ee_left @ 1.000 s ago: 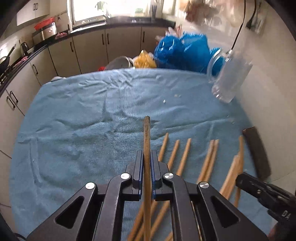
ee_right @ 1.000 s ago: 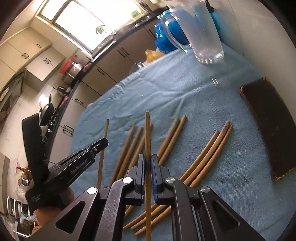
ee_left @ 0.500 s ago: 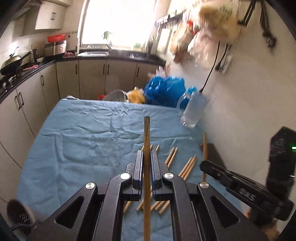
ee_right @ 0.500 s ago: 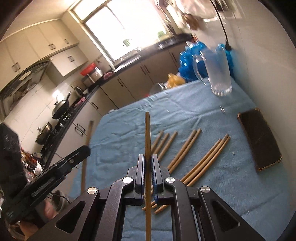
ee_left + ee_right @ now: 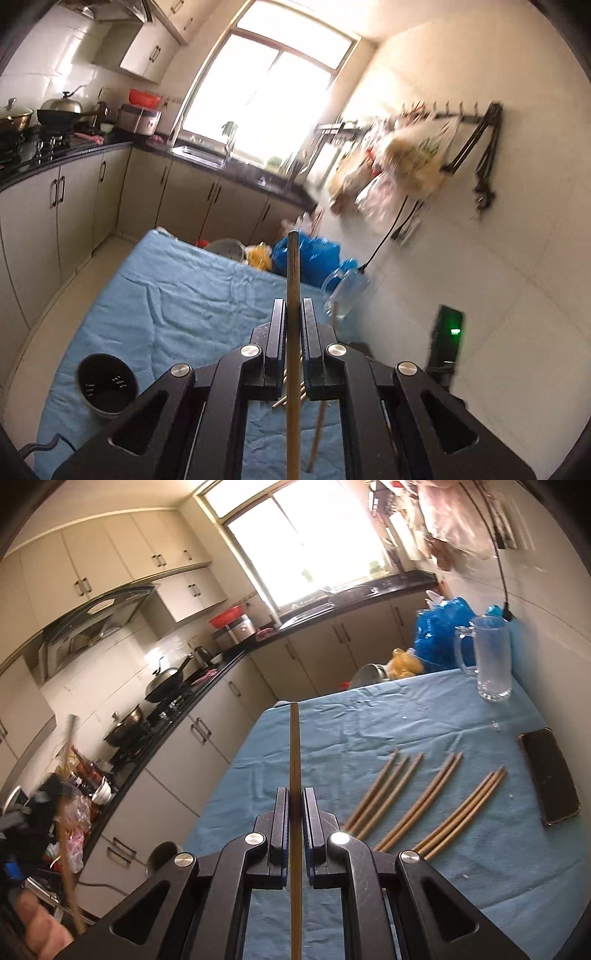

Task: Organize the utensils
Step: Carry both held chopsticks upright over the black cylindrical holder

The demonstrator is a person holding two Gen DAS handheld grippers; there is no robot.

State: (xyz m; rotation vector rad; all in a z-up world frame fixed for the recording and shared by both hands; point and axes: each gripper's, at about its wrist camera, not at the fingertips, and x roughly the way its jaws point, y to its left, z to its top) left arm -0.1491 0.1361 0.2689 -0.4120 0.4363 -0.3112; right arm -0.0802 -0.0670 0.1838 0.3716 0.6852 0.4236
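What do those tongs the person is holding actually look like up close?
Both the left tongs and the right tongs look alike: matte black angular arms with triangular cutouts, round silver bolt heads at the joints, and two flat black fingers lined with blue pads. No cables or lettering show on them. A bare hand is blurred at the right view's edge.

— Where does the light come from?
— Daylight floods through the window (image 5: pixel 269 85), blown out to white at 12 o'clock in both views.
— Sharpness?
— Hanging bags (image 5: pixel 391 173) at 2 o'clock smear with motion blur; fisheye bends cabinets (image 5: pixel 110 568), and the corners go black.
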